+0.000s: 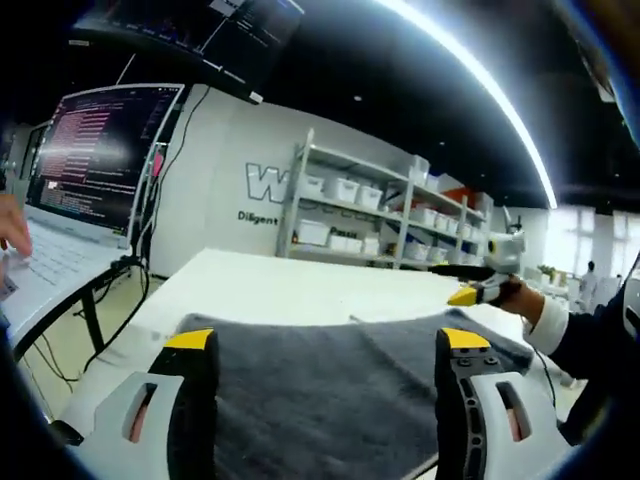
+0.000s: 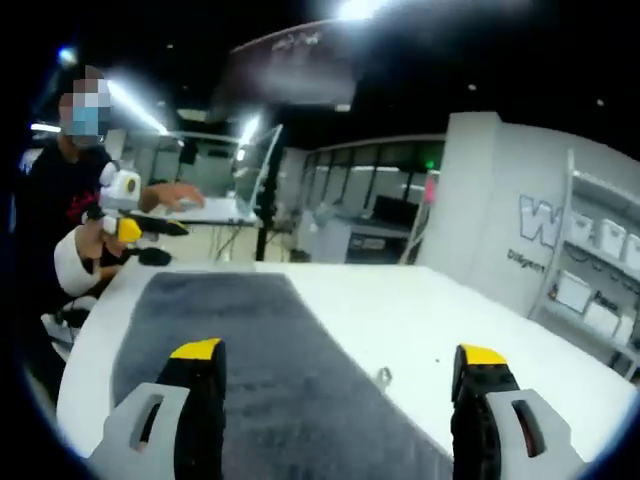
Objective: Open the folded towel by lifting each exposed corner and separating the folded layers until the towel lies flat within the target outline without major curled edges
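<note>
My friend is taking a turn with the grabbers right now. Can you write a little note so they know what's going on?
Left gripper: open, holding nothing, above the near edge of the grey towel.
Right gripper: open, holding nothing, above the towel at another edge.
Towel: lying on the white table. It looks like a long strip, so it may still be folded.
Done: nothing gripped yet. I can't see a target outline.
Left: pinch an exposed corner, lift it and peel the layers apart, then smooth the towel flat.

Left tongs (image 1: pixel 328 345) jaws spread wide, right tongs (image 2: pixel 340 360) likewise apart (yellow-tipped), both held level
</note>
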A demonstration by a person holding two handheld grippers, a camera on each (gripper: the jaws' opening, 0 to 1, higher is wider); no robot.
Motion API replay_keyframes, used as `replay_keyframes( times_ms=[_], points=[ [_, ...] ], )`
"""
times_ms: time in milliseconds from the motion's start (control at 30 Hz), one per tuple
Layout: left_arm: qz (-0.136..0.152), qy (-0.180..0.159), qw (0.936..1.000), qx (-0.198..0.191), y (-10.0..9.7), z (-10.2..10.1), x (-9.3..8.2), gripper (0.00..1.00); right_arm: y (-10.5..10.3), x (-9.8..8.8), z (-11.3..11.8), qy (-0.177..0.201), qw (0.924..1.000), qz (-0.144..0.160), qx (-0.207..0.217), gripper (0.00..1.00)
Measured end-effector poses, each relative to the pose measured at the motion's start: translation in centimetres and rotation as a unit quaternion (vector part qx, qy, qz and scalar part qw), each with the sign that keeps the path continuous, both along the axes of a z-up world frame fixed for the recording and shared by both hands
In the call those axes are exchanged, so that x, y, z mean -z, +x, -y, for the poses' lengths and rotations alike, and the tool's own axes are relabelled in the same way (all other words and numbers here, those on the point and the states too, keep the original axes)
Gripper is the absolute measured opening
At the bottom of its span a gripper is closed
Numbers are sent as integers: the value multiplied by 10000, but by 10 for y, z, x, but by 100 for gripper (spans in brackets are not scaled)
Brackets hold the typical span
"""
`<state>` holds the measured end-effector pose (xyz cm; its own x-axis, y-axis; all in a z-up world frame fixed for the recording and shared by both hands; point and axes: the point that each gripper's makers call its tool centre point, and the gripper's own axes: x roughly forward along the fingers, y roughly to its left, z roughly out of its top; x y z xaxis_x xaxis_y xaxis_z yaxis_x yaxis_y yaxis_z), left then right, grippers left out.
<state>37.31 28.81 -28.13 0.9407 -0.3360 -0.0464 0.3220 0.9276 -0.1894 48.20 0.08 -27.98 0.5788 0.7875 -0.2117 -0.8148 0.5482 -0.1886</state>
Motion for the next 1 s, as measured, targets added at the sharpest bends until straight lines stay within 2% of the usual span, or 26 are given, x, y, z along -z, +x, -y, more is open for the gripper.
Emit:
replay_keyframes(
  times_ms=[267,400,533,667,833,1000],
  points=[
    [46,200,9996,181,6,15,1,97,-37,8,82,231,9963,27,826,99],
    [50,268,9992,295,4,25,2,100,-49,11,109,245,9932,83,1138,99],
    [30,418,9983,407,-1,33,5,100,-63,12,126,348,9905,87,1327,99],
    [104,415,9979,478,-10,42,4,100,-84,13,142,455,9869,170,1536,99],
    [180,468,9972,551,-26,54,5,100,-115,19,164,466,9811,271,1857,99],
    [108,578,9959,683,-47,69,15,100,-143,24,172,555,9784,316,1967,99]
  ],
)
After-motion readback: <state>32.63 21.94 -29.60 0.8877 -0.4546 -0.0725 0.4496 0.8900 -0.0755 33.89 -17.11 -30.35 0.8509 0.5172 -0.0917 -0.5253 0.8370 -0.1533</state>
